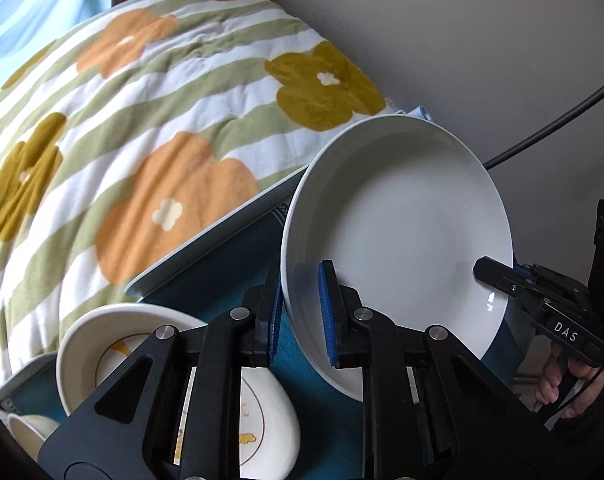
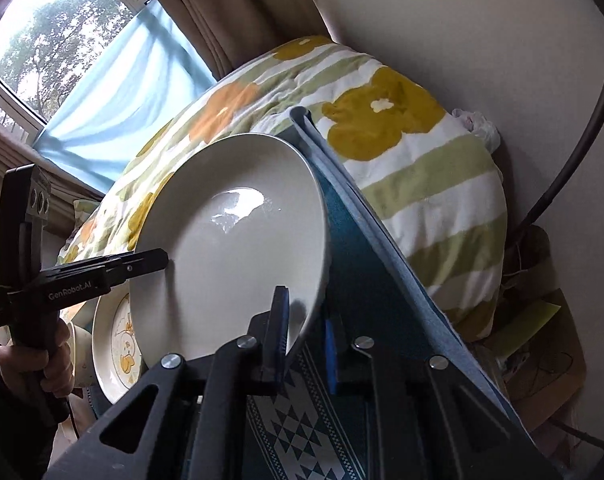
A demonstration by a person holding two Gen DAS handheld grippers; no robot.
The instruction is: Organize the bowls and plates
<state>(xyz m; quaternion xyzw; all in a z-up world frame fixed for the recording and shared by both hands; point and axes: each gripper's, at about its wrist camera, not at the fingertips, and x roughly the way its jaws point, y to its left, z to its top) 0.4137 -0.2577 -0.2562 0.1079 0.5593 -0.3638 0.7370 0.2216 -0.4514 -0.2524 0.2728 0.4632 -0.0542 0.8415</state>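
Observation:
A plain white plate (image 1: 398, 232) hangs tilted above the teal tablecloth, held at two sides of its rim. My left gripper (image 1: 302, 312) is shut on the near left rim, one blue pad inside the plate and one behind it. My right gripper (image 1: 498, 276) reaches in from the right and is shut on the opposite edge. In the right wrist view the same plate (image 2: 237, 248) fills the middle, with my right gripper (image 2: 306, 332) shut on its lower rim and my left gripper (image 2: 157, 260) clamped on its left edge. A cream plate with a yellow duck print (image 2: 117, 344) lies below.
The duck-print dish (image 1: 269, 420) and a small cream cup (image 1: 29, 432) sit on the table (image 1: 229, 280) at the lower left. A flowered blanket (image 1: 141, 120) lies beyond the table edge. A dark cable (image 1: 562, 120) runs along the wall on the right.

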